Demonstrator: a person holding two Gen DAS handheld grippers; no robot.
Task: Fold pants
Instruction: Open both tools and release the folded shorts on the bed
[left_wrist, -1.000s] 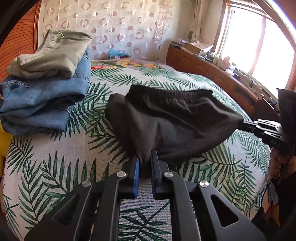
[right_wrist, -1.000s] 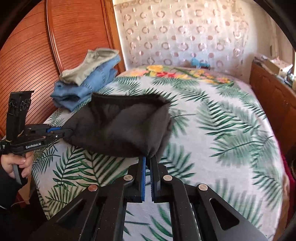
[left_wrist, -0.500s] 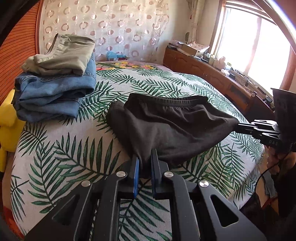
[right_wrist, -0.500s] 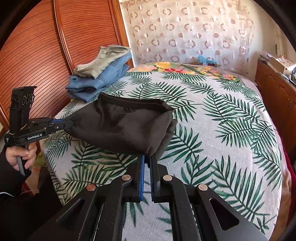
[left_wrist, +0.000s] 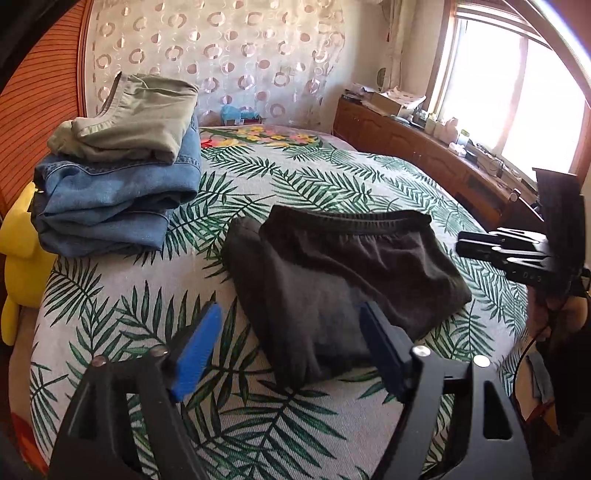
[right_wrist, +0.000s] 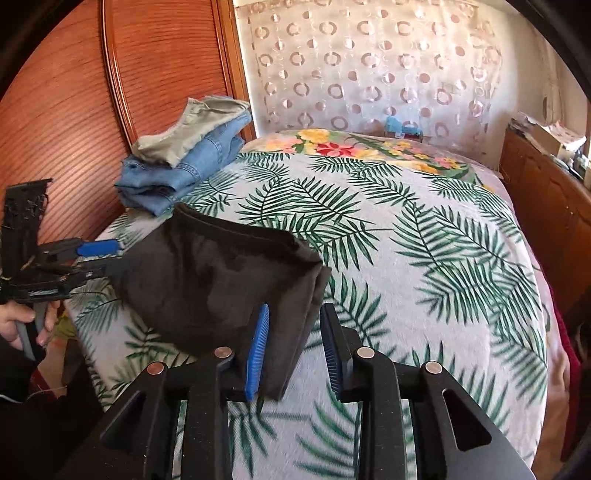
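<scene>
The folded black pants (left_wrist: 343, 280) lie on the leaf-print bed, waistband at the far side. My left gripper (left_wrist: 291, 343) is open, its blue pads astride the near corner of the pants without gripping. In the right wrist view the pants (right_wrist: 218, 284) lie left of centre. My right gripper (right_wrist: 295, 339) is open, with the near edge of the pants between its fingers. The left gripper also shows in the right wrist view (right_wrist: 99, 258) at the pants' left edge, and the right gripper in the left wrist view (left_wrist: 461, 243), open beside the pants.
A stack of folded blue jeans (left_wrist: 110, 199) with olive pants (left_wrist: 136, 118) on top sits at the bed's far left by the wooden headboard (right_wrist: 74, 92). A yellow plush toy (left_wrist: 18, 251) is beside the bed. A wooden sideboard (left_wrist: 424, 155) runs under the window.
Both grippers have opened and let go of the black pants, which now lie flat on the bed instead of hanging stretched between them.
</scene>
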